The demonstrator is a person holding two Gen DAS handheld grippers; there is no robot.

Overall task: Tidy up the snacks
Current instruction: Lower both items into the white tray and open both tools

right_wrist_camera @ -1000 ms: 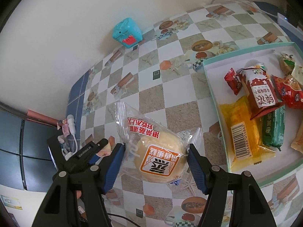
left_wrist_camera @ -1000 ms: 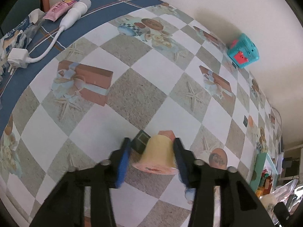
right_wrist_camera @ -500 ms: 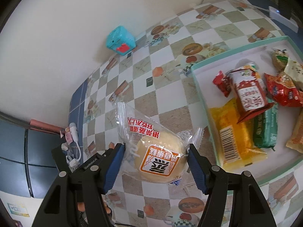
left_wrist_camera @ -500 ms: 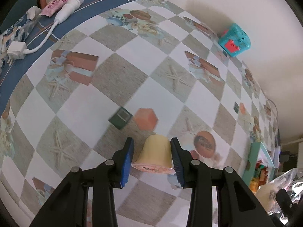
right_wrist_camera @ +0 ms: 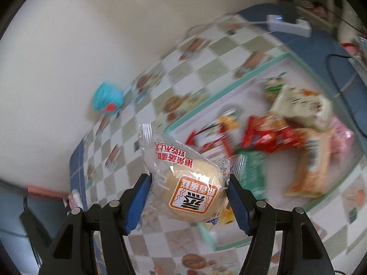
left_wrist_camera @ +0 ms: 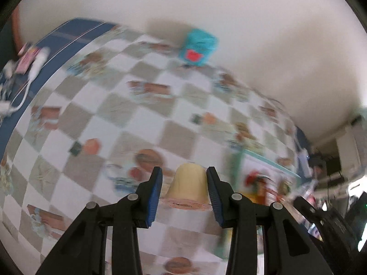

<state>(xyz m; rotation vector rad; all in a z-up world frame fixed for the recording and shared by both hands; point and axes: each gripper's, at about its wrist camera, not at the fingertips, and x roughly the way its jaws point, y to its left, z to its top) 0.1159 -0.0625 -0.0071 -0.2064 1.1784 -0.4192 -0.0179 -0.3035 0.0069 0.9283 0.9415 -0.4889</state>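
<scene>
The left gripper (left_wrist_camera: 184,183) fingers grip a small cream pudding cup (left_wrist_camera: 187,184) above the table (left_wrist_camera: 146,105). The right gripper (right_wrist_camera: 189,191) fingers clamp a wrapped bun (right_wrist_camera: 195,192) over the near-left corner of the snack tray (right_wrist_camera: 220,94).

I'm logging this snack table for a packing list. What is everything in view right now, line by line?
Pudding cup: one, pale yellow, between the left gripper's pads.
Wrapped bun: one, tan in clear wrapper, between the right gripper's pads.
Tray: one, teal-rimmed, on the table's right part.
Snack packets: several, red, green, orange, cream, inside the tray; blurred.
Cube toy: one, teal with red, against the wall.
Power strip: one, white, far table edge.
Tablecloth: one, checked with blue border.
Left gripper: black, blue pads, shut on the cup.
Right gripper: black, blue pads, shut on the bun.
</scene>
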